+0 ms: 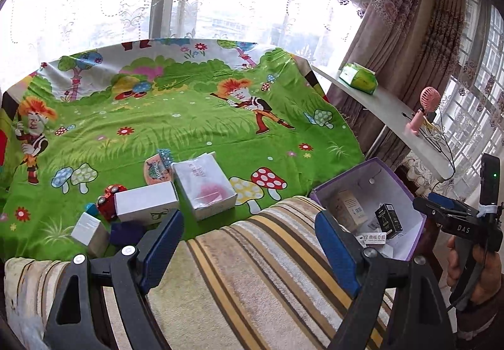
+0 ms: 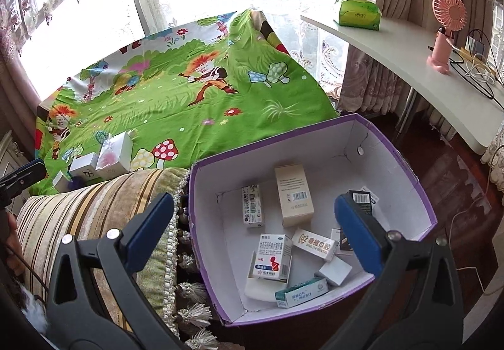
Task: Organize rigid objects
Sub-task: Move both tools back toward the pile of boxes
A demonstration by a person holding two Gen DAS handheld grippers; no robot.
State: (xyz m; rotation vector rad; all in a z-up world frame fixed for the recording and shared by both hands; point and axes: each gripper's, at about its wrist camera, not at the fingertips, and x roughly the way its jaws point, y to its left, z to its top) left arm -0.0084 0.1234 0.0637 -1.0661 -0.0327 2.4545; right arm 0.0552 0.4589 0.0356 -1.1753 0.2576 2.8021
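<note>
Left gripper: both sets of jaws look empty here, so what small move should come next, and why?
Probably swing the left gripper toward the white box beside the red toy car on the green cloth. Its jaws stand open and empty, items remain there, and the purple bin already holds several boxes. The right gripper hangs open above it.

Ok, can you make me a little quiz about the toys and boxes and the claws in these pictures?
1. True or false: the purple box already has small cartons inside it.
2. Which toy lies on the green cartoon sheet beside the white boxes? A) red toy car B) yellow duck C) blue ball
3. Fill in: the right claw hangs over the purple box with its jaws ____ and nothing between them.

Key: 1 true. 2 A, the red toy car. 3 open.
</note>
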